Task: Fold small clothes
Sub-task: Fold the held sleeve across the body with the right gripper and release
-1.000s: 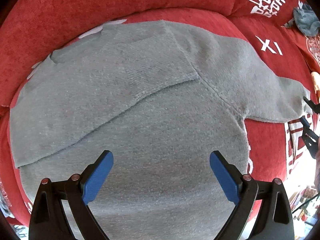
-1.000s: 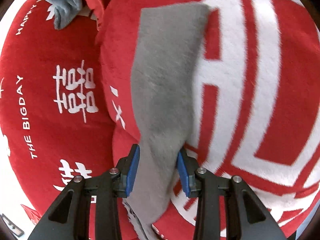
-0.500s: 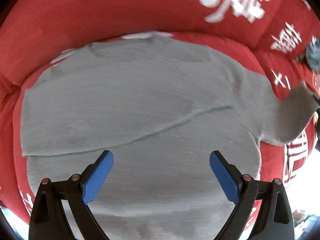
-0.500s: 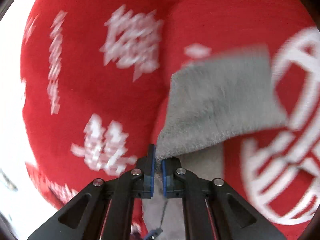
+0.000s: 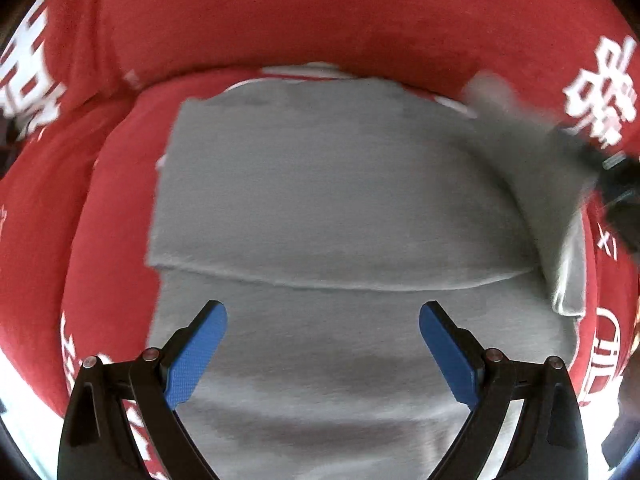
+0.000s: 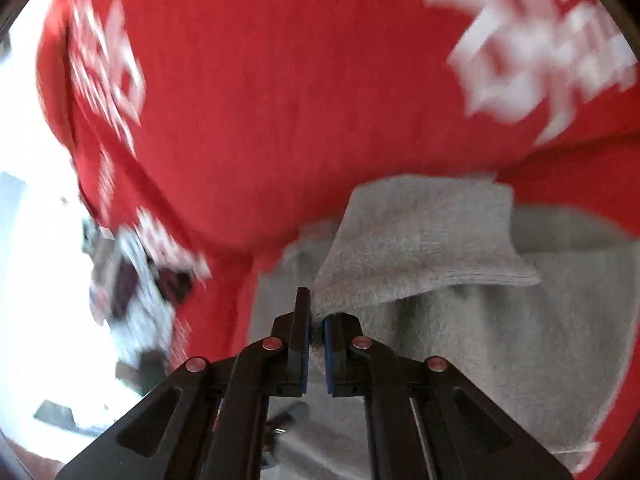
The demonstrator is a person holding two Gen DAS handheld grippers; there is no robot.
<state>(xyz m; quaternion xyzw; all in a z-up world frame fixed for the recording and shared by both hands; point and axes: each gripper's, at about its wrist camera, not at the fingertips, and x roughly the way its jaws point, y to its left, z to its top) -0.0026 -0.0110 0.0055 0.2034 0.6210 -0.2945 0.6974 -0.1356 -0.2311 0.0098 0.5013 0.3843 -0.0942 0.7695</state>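
Observation:
A grey sweater (image 5: 340, 200) lies flat on a red blanket (image 5: 280, 20) with white lettering; its left sleeve is folded across the chest. My left gripper (image 5: 323, 356) is open and empty, hovering over the sweater's lower body. My right gripper (image 6: 316, 336) is shut on the cuff end of the right sleeve (image 6: 424, 240) and holds it lifted above the sweater's body (image 6: 540, 340). In the left wrist view the right gripper (image 5: 618, 184) and the raised sleeve (image 5: 532, 144) show blurred at the right edge.
The red blanket covers cushions all around the sweater and rises into a back cushion (image 6: 300, 100) behind it. Bright floor with blurred clutter (image 6: 132, 280) lies off the left side in the right wrist view.
My right gripper closed on the sleeve, lifted it and swung it in over the sweater's body. My left gripper pulled back and turned, staying open over the lower body.

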